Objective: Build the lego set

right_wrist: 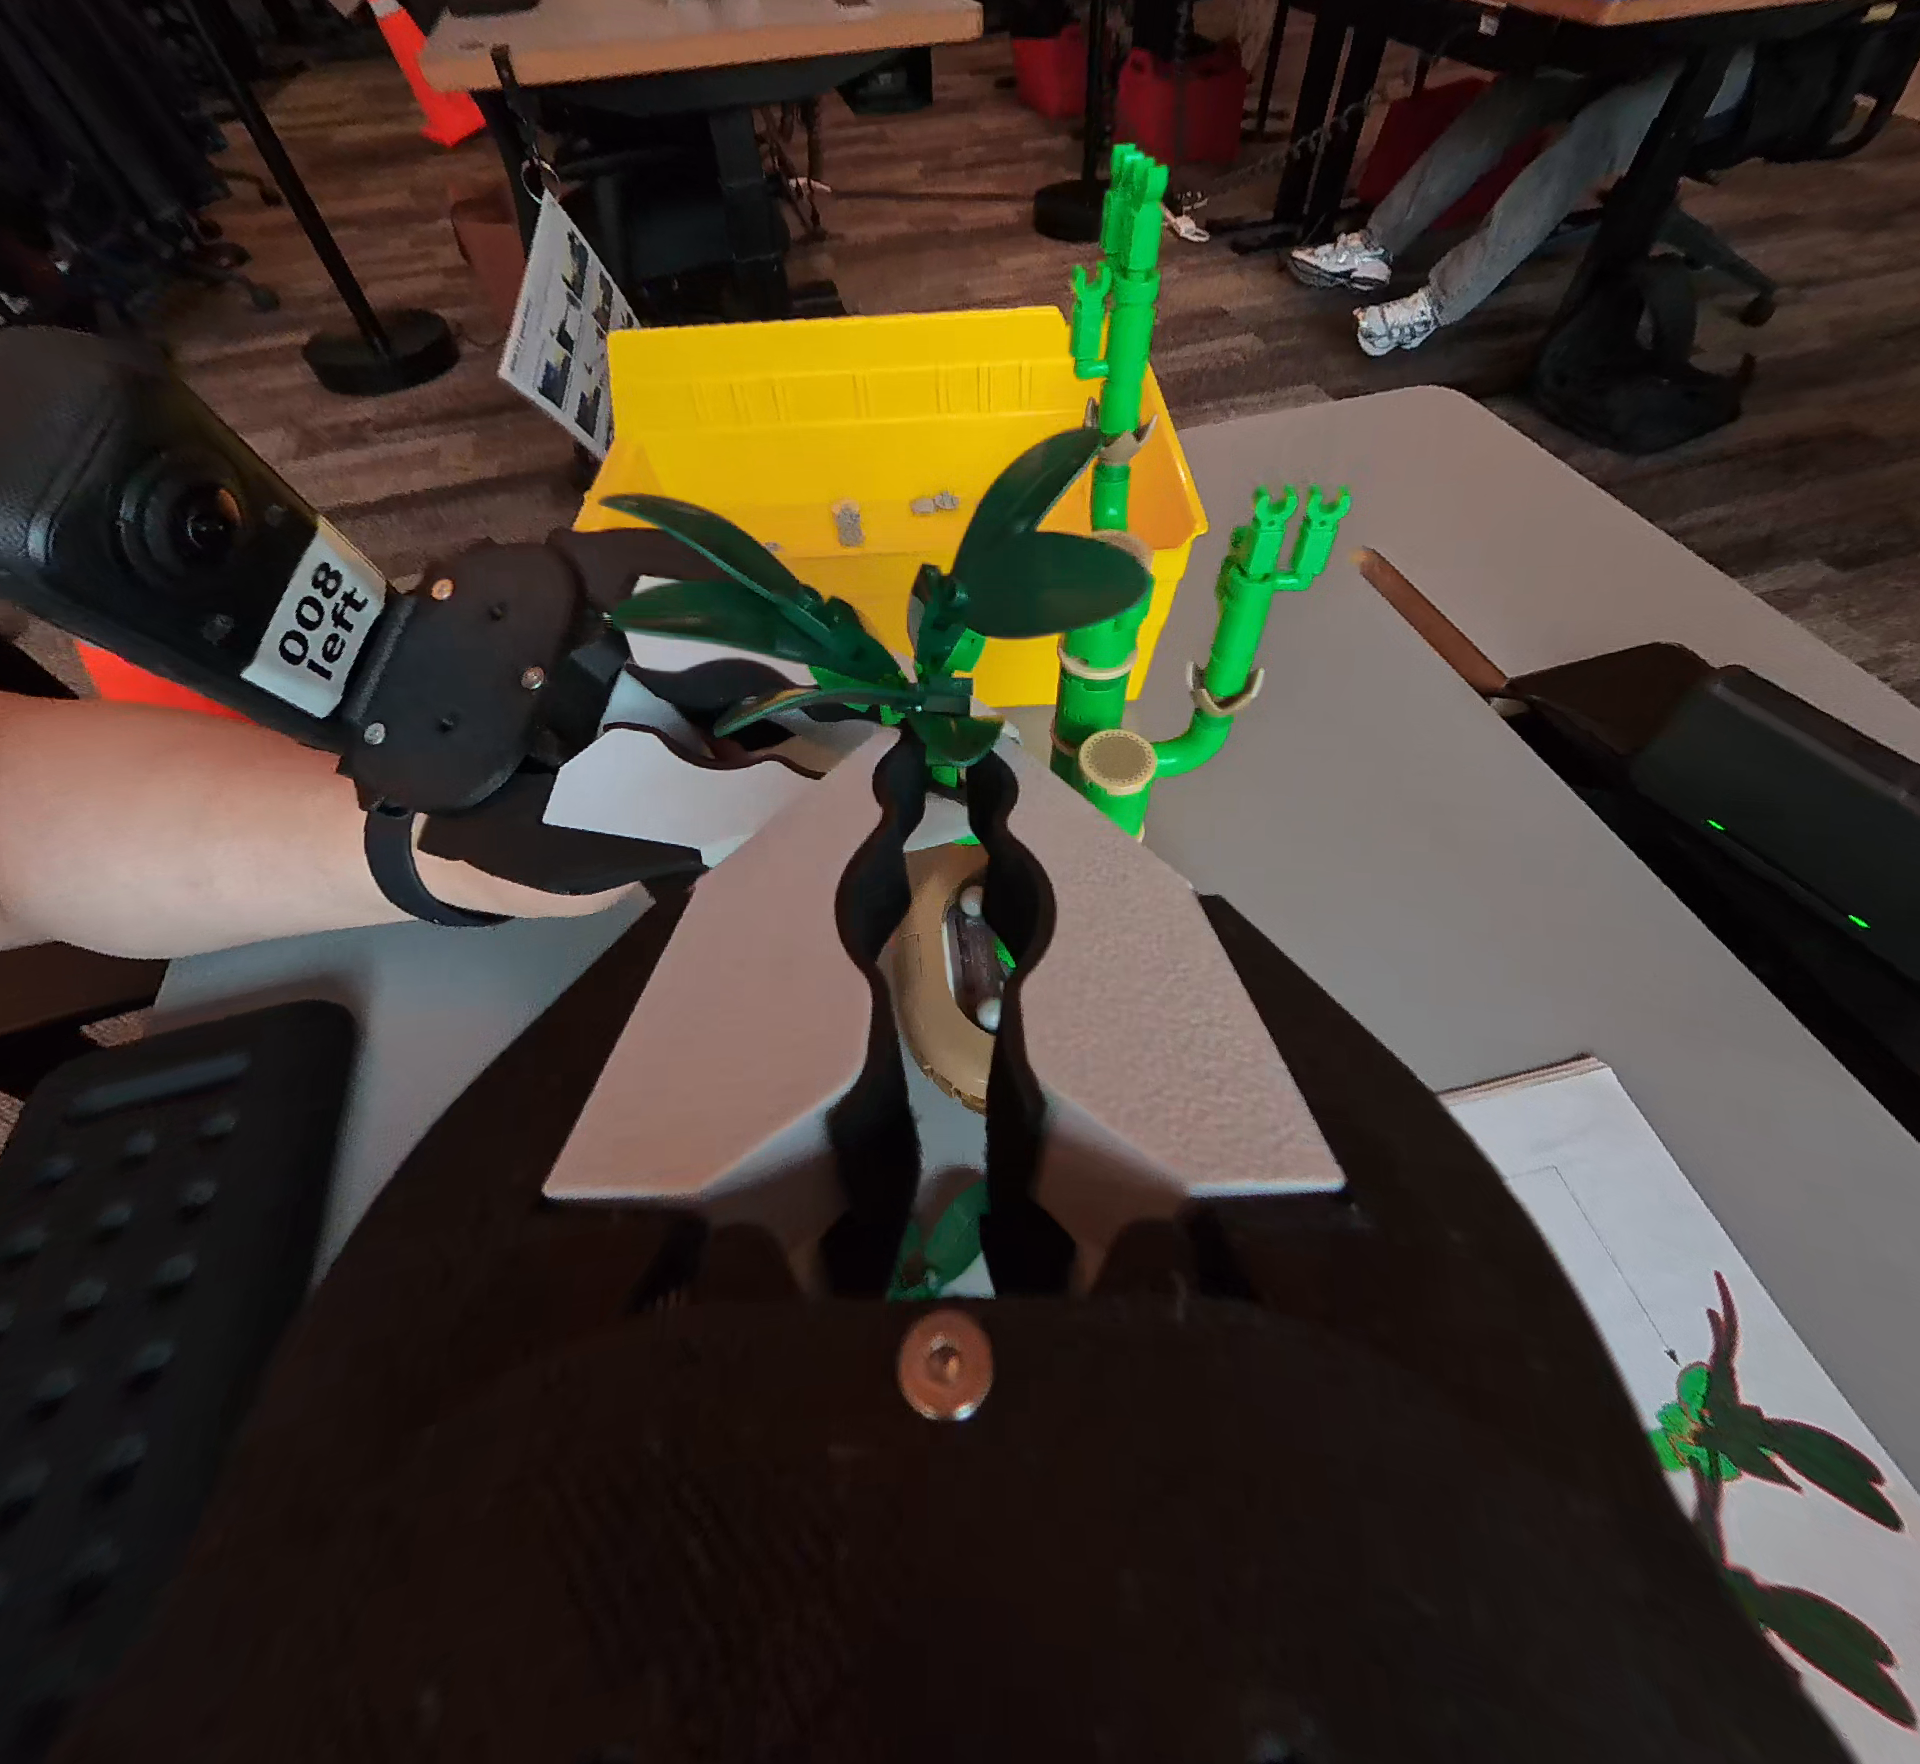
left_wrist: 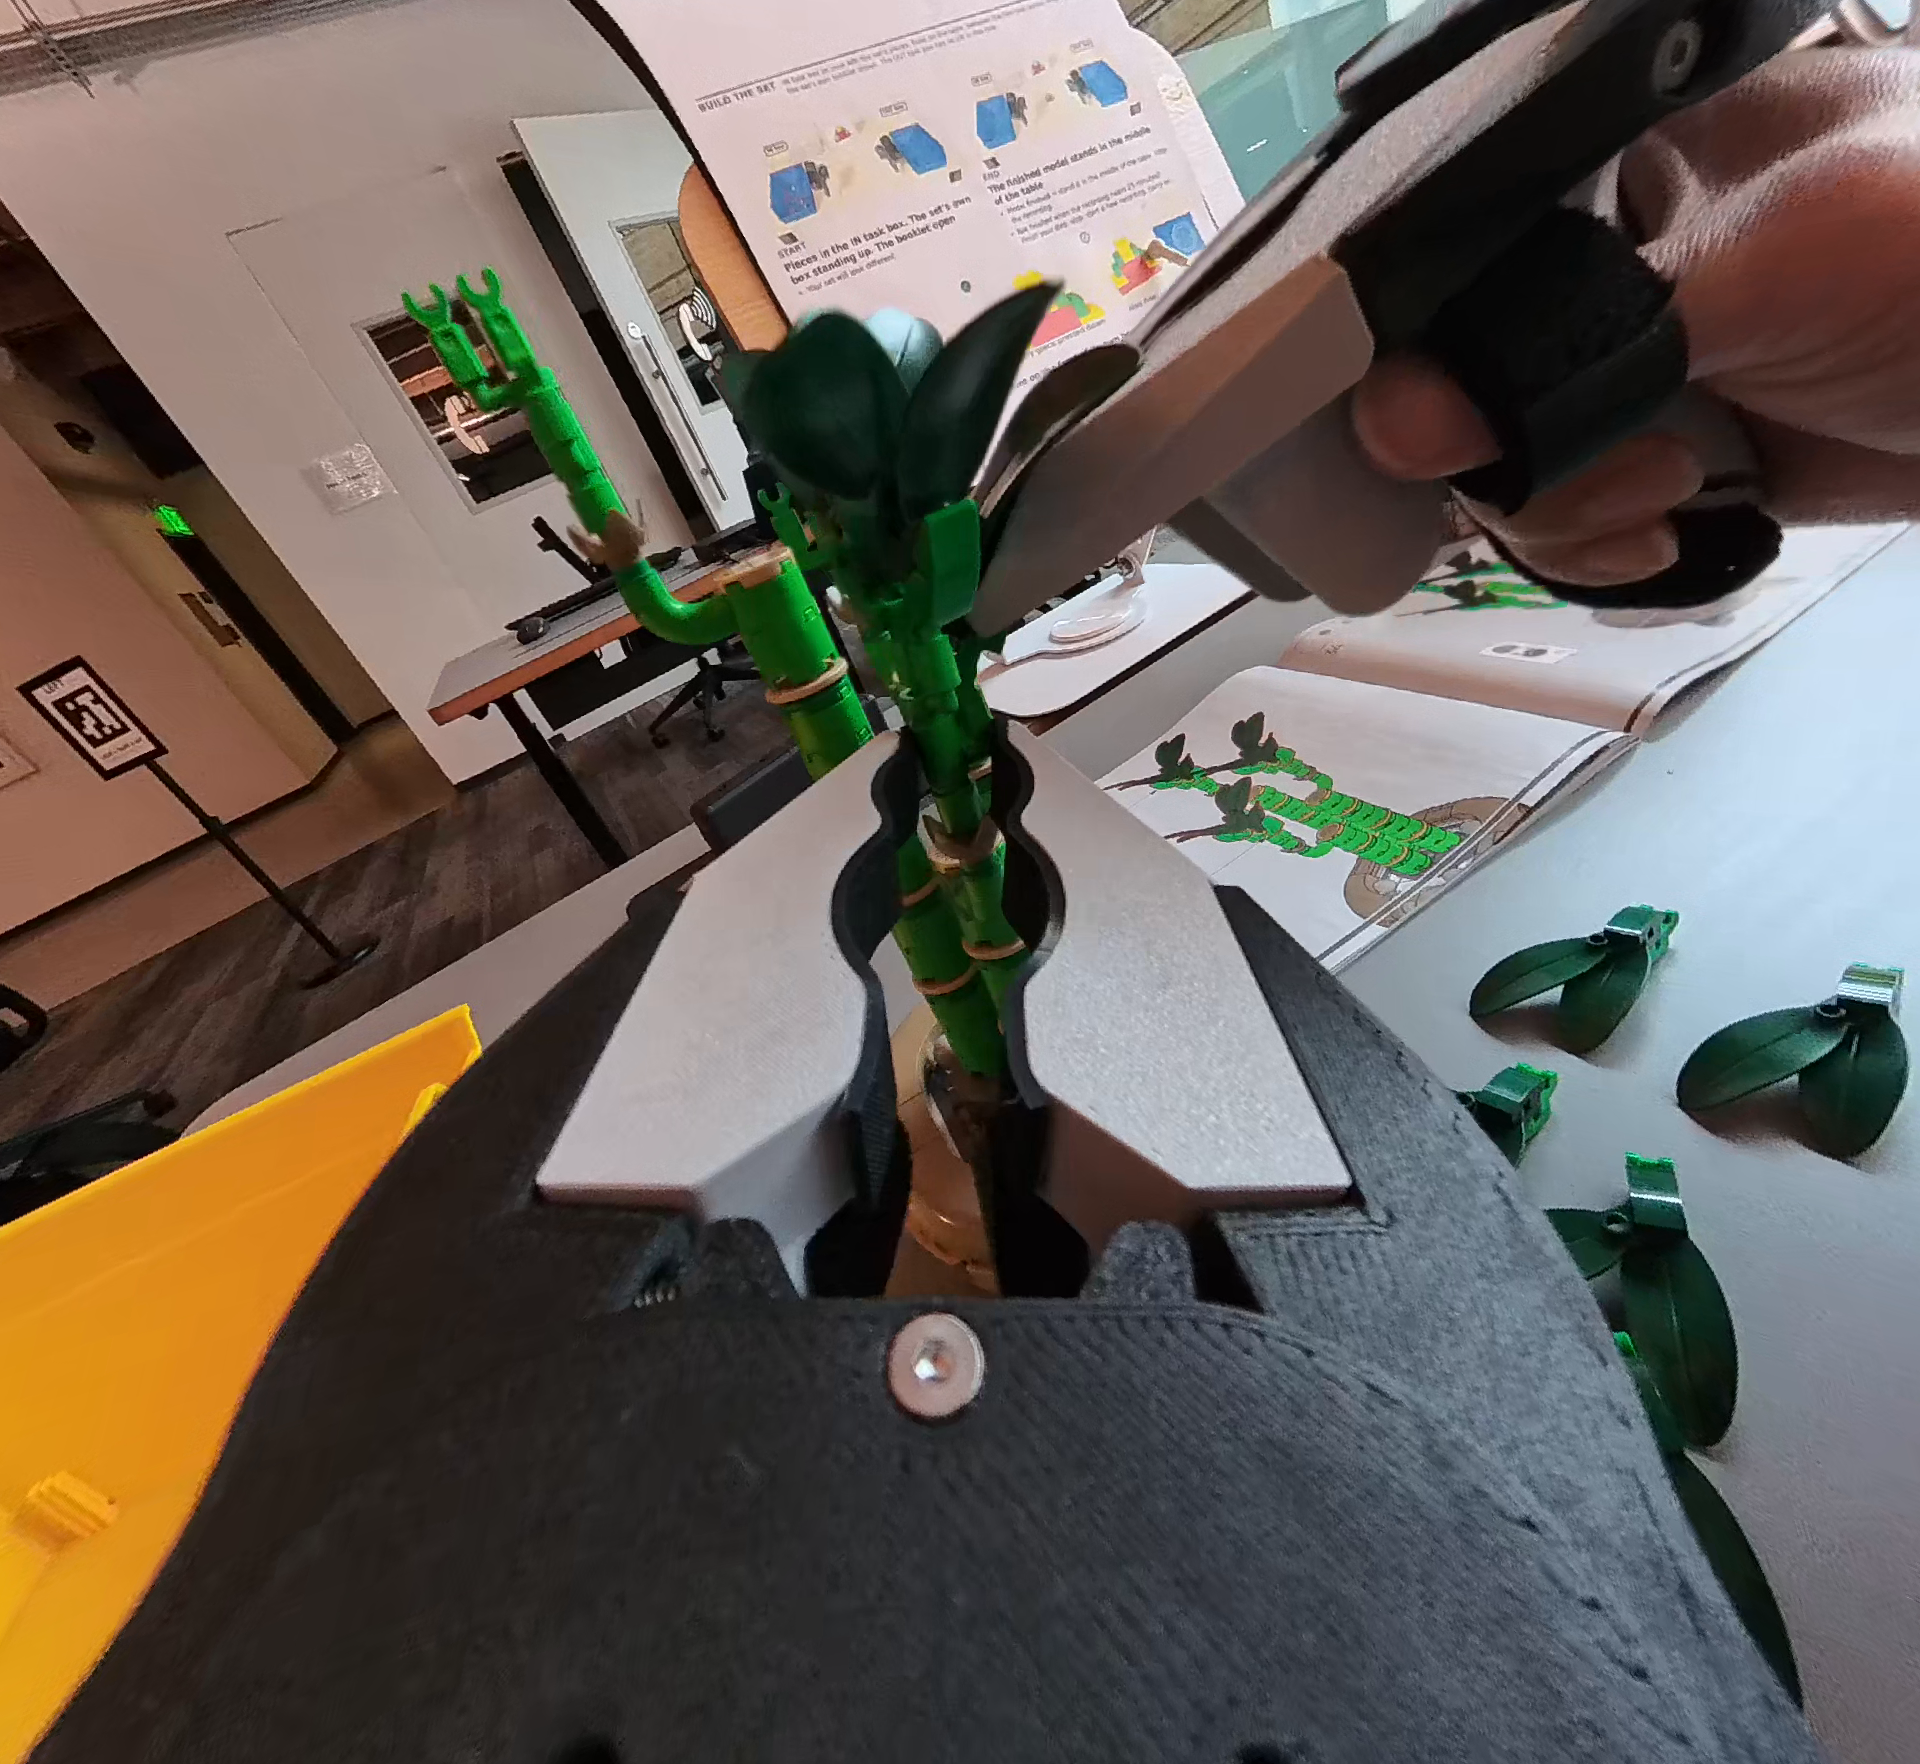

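Note:
A green bamboo model stands on a tan base (right_wrist: 935, 966). My left gripper (left_wrist: 956, 769) is shut on its front stalk (left_wrist: 925, 665), and it also shows in the right wrist view (right_wrist: 748, 712). My right gripper (right_wrist: 940, 758) is shut on a dark green leaf piece (right_wrist: 961, 738) at the top of that stalk, beside other leaves (right_wrist: 1039, 571). In the left wrist view the right gripper (left_wrist: 997, 519) comes in from the upper right and meets the leaf cluster (left_wrist: 831, 405). Two bare stalks (right_wrist: 1127, 343) (right_wrist: 1247, 592) stand behind.
Several loose leaf pieces (left_wrist: 1569, 976) (left_wrist: 1797, 1060) (left_wrist: 1662, 1299) lie on the grey table (left_wrist: 1714, 841) to the right. An open booklet (left_wrist: 1351, 779) lies beyond them. A yellow bin (right_wrist: 831, 426) stands behind the model. A printed sheet (left_wrist: 914, 83) stands at the back. A black device (right_wrist: 1766, 810) is at the right. My two grippers' fingertips are within a few centimetres of each other. The left tips stand about 30 cm off the black device (right_wrist: 1766, 810).

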The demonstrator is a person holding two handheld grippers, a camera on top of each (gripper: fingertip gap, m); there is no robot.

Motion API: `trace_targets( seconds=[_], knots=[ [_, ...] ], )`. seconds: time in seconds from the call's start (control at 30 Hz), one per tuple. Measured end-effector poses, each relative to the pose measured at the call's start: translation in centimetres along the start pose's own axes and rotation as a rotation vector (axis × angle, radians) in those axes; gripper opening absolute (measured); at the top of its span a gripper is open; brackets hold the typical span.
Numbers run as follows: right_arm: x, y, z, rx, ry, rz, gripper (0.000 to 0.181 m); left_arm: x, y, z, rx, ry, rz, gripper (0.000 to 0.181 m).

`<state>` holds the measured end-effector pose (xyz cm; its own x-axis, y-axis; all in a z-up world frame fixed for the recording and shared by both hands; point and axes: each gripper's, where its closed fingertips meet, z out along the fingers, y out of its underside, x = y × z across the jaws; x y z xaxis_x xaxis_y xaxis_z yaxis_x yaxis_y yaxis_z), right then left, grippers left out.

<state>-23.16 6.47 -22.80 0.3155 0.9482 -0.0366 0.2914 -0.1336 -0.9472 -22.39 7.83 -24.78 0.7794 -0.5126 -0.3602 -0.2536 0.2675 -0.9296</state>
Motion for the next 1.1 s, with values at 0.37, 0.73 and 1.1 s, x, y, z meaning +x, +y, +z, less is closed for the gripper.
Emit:
trace_targets(
  seconds=[0.37, 0.73, 1.1],
  knots=[
    [-0.08, 0.09, 0.24, -0.038, 0.028, -0.052, 0.006, -0.18, 0.08, 0.00, -0.004, 0.012, -0.050, 0.010],
    [-0.08, -0.06, 0.55, -0.015, 0.056, -0.133, 0.007, -0.46, 0.23, -0.02, 0.003, 0.013, -0.105, 0.011],
    [-0.05, -0.14, 0.89, 0.063, 0.020, -0.069, 0.008, -0.69, 0.27, -0.02, 0.008, -0.009, -0.093, 0.012]
  ],
)
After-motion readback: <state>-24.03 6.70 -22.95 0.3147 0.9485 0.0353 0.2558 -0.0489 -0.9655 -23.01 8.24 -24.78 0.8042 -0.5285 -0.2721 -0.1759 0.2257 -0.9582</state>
